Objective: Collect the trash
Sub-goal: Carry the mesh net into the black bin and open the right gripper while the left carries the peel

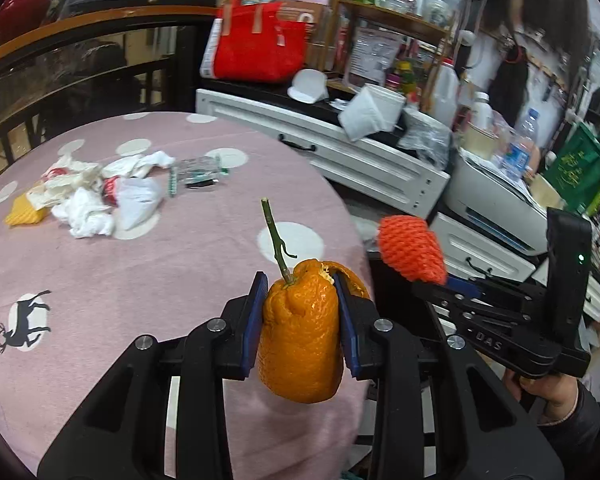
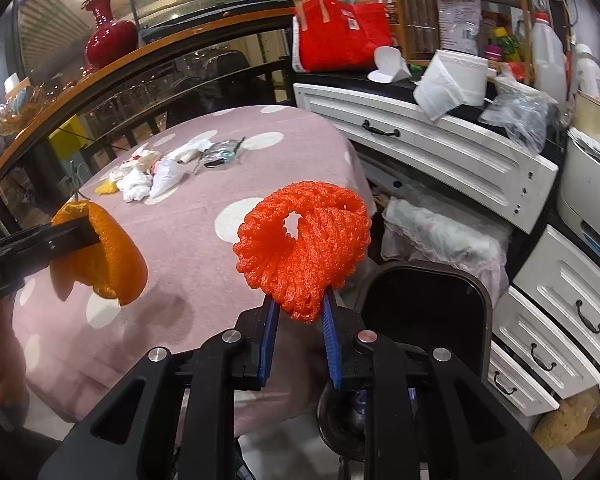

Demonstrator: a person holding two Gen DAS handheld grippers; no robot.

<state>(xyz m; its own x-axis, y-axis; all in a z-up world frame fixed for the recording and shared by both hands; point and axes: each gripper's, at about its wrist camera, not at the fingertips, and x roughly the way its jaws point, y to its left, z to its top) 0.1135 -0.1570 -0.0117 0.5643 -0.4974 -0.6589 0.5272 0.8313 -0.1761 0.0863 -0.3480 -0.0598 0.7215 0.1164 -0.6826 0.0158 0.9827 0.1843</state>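
Note:
My left gripper [image 1: 300, 292] is shut on an orange peel [image 1: 300, 340] with a green stem, held above the pink dotted table [image 1: 140, 280] near its right edge. My right gripper [image 2: 298, 304] is shut on an orange-red foam fruit net [image 2: 304, 248]; the net [image 1: 412, 248] and right gripper [image 1: 452, 284] also show to the right in the left wrist view, past the table edge. The peel [image 2: 108, 256] and left gripper appear at the left of the right wrist view. A pile of crumpled tissues and wrappers [image 1: 96, 196] lies on the far side of the table [image 2: 160, 176].
A dark bin [image 2: 424, 304] stands on the floor right of the table, below the foam net. White drawer cabinets [image 2: 440, 148] run along the right, topped with a red bag [image 1: 260, 48], bottles and clutter. A railing with a red vase [image 2: 108, 36] lies behind the table.

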